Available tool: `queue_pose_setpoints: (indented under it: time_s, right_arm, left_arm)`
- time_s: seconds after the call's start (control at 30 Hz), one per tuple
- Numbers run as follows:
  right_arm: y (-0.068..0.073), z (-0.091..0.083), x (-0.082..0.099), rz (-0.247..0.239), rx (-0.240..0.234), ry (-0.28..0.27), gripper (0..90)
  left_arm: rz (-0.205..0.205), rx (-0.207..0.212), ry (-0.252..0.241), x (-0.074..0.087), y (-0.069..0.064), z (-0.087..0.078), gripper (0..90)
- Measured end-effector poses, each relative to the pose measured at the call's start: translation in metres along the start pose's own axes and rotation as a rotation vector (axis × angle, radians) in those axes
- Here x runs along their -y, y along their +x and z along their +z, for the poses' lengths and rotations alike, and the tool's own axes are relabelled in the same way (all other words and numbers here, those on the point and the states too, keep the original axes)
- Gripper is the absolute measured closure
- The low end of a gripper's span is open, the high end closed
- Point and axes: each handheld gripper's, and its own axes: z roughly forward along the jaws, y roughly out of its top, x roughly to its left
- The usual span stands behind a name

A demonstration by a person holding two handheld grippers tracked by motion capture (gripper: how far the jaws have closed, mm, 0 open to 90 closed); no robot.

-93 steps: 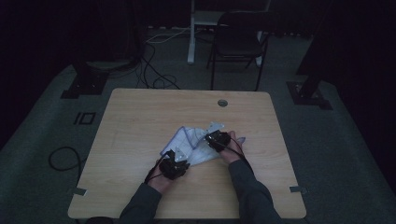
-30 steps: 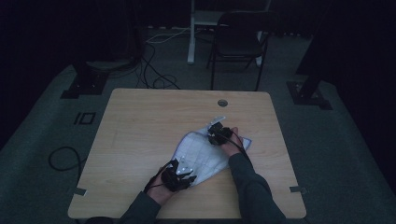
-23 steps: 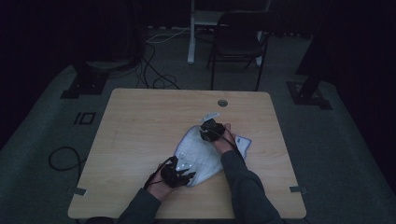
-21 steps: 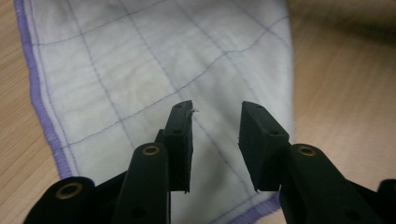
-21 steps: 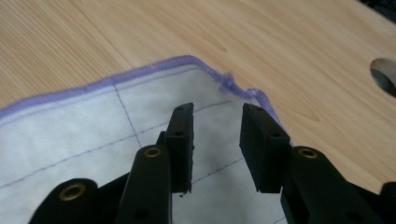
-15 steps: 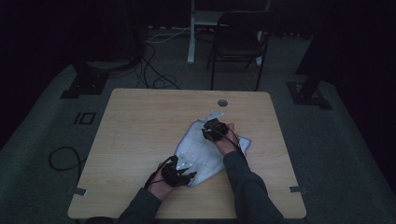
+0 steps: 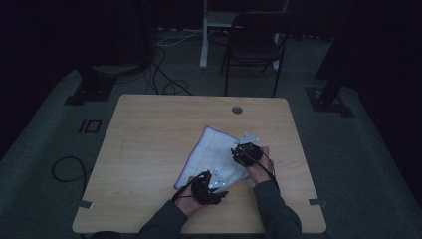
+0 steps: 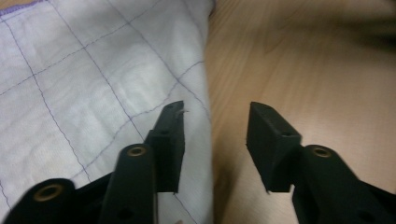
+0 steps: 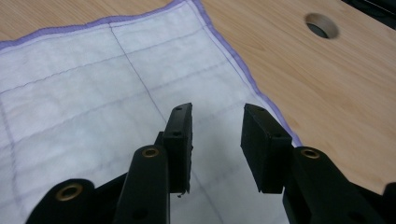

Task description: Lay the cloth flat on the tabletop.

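Dim room: grey carpet (image 7: 45,139), folding chair (image 7: 254,45) (cables nearby)

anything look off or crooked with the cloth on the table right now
Nothing is damaged or spilled. The white cloth lies flat but askew, its edges running diagonal to the table edges. Both the left gripper and right gripper are open above it, holding nothing.

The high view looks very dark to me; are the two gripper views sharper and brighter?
High view: dim, room nearly black, cloth palest. Left gripper view: bright, cloth grid sharp, far table blurred. Right gripper view: evenly lit, stitching clear, table hole slightly soft.
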Motion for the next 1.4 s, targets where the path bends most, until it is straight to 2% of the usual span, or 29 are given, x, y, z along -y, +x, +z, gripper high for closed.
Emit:
queue_pose_setpoints:
  time_s: [0.03,0.07,0.17,0.2,0.3,0.37,0.4,0.5,0.53,0.63,0.73,0.77,0.83,0.87,0.9,0.97,1.0,1.03,1.07,1.1,1.13,1.17,1.2,1.23,1.27,1.3,1.33,1.37,1.4]
  right_arm:
    - [0.0,0.0,0.0,0.0,0.0,0.0,64.1]
    - [-0.004,-0.013,0.009,0.038,0.016,-0.024,64.1]
    - [-0.007,-0.021,0.015,0.058,0.038,-0.034,64.1]
    - [-0.009,-0.029,0.022,0.07,0.054,-0.044,64.3]
    - [-0.008,-0.039,0.029,0.082,0.059,-0.063,64.2]
    - [-0.007,-0.043,0.034,0.075,0.057,-0.07,64.1]
    - [-0.006,-0.045,0.036,0.079,0.058,-0.073,64.0]
    - [-0.009,-0.048,0.044,0.102,0.059,-0.076,63.9]
    - [-0.01,-0.049,0.047,0.112,0.058,-0.076,63.7]
    - [-0.011,-0.051,0.053,0.134,0.044,-0.079,63.3]
    - [-0.013,-0.055,0.057,0.142,0.039,-0.089,63.1]
    - [-0.013,-0.056,0.057,0.147,0.04,-0.093,63.0]
    - [-0.014,-0.058,0.059,0.153,0.042,-0.099,63.0]
    - [-0.014,-0.059,0.059,0.154,0.042,-0.101,63.0]
    - [-0.014,-0.06,0.059,0.153,0.043,-0.103,63.0]
    - [-0.013,-0.062,0.06,0.151,0.045,-0.11,63.0]
    - [-0.012,-0.063,0.06,0.15,0.047,-0.113,63.1]
    - [-0.012,-0.063,0.06,0.15,0.047,-0.113,63.1]
    - [-0.011,-0.065,0.059,0.148,0.049,-0.124,63.1]
    - [-0.011,-0.065,0.059,0.148,0.049,-0.124,63.1]
    - [-0.01,-0.067,0.058,0.144,0.051,-0.133,63.1]
    - [-0.01,-0.067,0.058,0.144,0.051,-0.133,63.1]
    - [-0.007,-0.067,0.057,0.135,0.05,-0.137,63.0]
    - [-0.006,-0.067,0.057,0.13,0.045,-0.137,62.9]
    - [-0.005,-0.065,0.056,0.124,0.04,-0.134,62.8]
    - [-0.003,-0.064,0.055,0.12,0.036,-0.13,62.7]
    - [-0.001,-0.062,0.054,0.113,0.027,-0.125,62.6]
    - [-0.001,-0.062,0.054,0.113,0.027,-0.125,62.6]
    - [0.005,-0.056,0.052,0.098,0.005,-0.113,62.4]
  left_arm:
    - [0.0,0.0,0.0,0.0,0.0,0.0,68.7]
    - [-0.011,-0.009,0.019,-0.003,0.003,0.003,78.9]
    - [-0.033,-0.008,0.012,-0.005,0.009,0.001,89.4]
    - [-0.055,0.0,-0.006,-0.007,0.016,-0.003,90.0]
    - [-0.088,-0.029,-0.026,-0.011,0.03,-0.012,90.0]
    - [-0.097,-0.025,-0.032,-0.012,0.034,-0.014,90.0]
    - [-0.083,-0.005,-0.035,-0.015,0.033,-0.016,87.8]
    - [-0.06,0.008,-0.036,-0.017,0.026,-0.011,74.3]
    - [-0.038,0.02,-0.023,-0.019,0.019,-0.003,70.7]
    - [-0.029,0.024,-0.009,-0.02,0.014,0.006,62.5]
    - [0.003,0.0,0.035,-0.022,0.006,0.019,58.9]
    - [0.018,-0.008,0.045,-0.022,0.004,0.022,59.1]
    - [0.027,-0.013,0.057,-0.023,0.004,0.024,73.2]
    - [0.008,-0.019,0.061,-0.024,0.006,0.025,81.7]
    - [-0.01,-0.013,0.051,-0.025,0.01,0.023,86.2]
    - [-0.023,-0.008,0.037,-0.026,0.013,0.02,87.8]
    - [-0.055,-0.01,0.011,-0.028,0.023,0.012,88.0]
    - [-0.055,-0.01,0.011,-0.028,0.023,0.012,88.1]
    - [-0.096,-0.007,-0.016,-0.029,0.038,0.004,88.2]
    - [-0.096,-0.007,-0.016,-0.029,0.038,0.004,88.2]
    - [-0.149,-0.02,-0.041,-0.028,0.055,-0.003,88.2]
    - [-0.149,-0.02,-0.041,-0.028,0.055,-0.003,88.2]
    - [-0.203,-0.041,-0.058,-0.025,0.073,-0.007,88.2]
    - [-0.203,-0.041,-0.058,-0.025,0.073,-0.007,88.2]
    - [-0.242,-0.073,-0.056,-0.02,0.088,-0.009,88.2]
    - [-0.242,-0.073,-0.056,-0.02,0.088,-0.009,88.2]
    - [-0.279,-0.105,-0.04,-0.011,0.104,-0.01,88.1]
    - [-0.279,-0.105,-0.04,-0.011,0.104,-0.01,88.1]
    - [-0.298,-0.129,-0.016,-0.003,0.113,-0.009,88.1]
